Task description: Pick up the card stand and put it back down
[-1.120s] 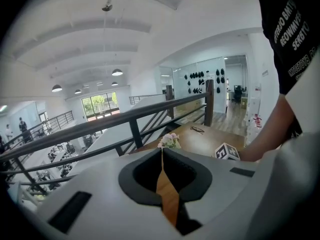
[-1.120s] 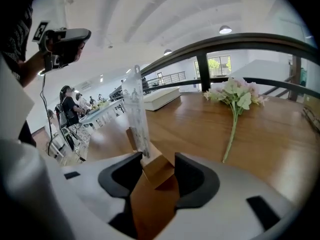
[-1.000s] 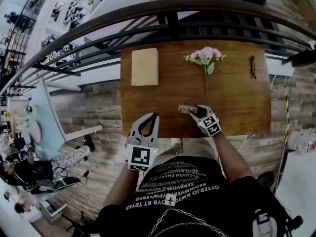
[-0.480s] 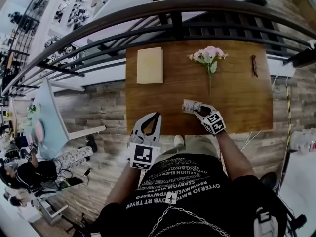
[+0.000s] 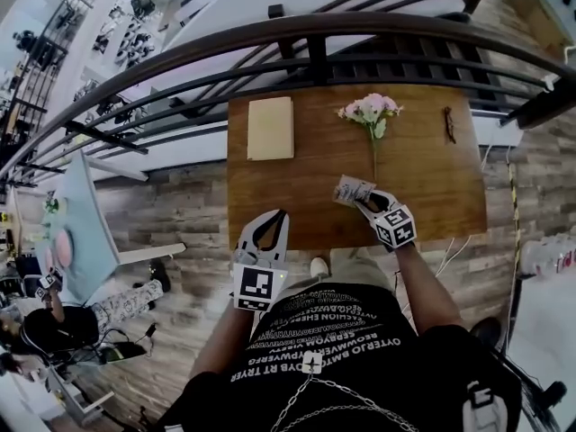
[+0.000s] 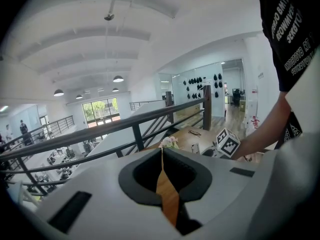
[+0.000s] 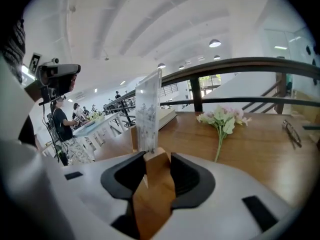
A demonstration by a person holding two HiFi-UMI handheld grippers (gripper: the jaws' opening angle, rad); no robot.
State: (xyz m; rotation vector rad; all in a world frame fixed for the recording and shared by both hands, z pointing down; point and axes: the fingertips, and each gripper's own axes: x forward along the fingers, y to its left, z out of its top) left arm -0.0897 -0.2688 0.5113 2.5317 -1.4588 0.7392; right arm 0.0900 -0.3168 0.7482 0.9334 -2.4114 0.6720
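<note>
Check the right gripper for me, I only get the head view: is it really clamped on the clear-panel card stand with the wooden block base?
Observer: Yes. In the right gripper view the right gripper jaws have just been closing and now pinch the wooden base of the card stand.
Operator: Panel straight?
Observer: Upright, rising from the block.
Operator: Left gripper?
Observer: The left gripper is shut, nothing between its jaws.

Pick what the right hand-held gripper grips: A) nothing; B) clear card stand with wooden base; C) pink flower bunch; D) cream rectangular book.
B: the right hand-held gripper clamps the clear card stand with wooden base by that base.
</note>
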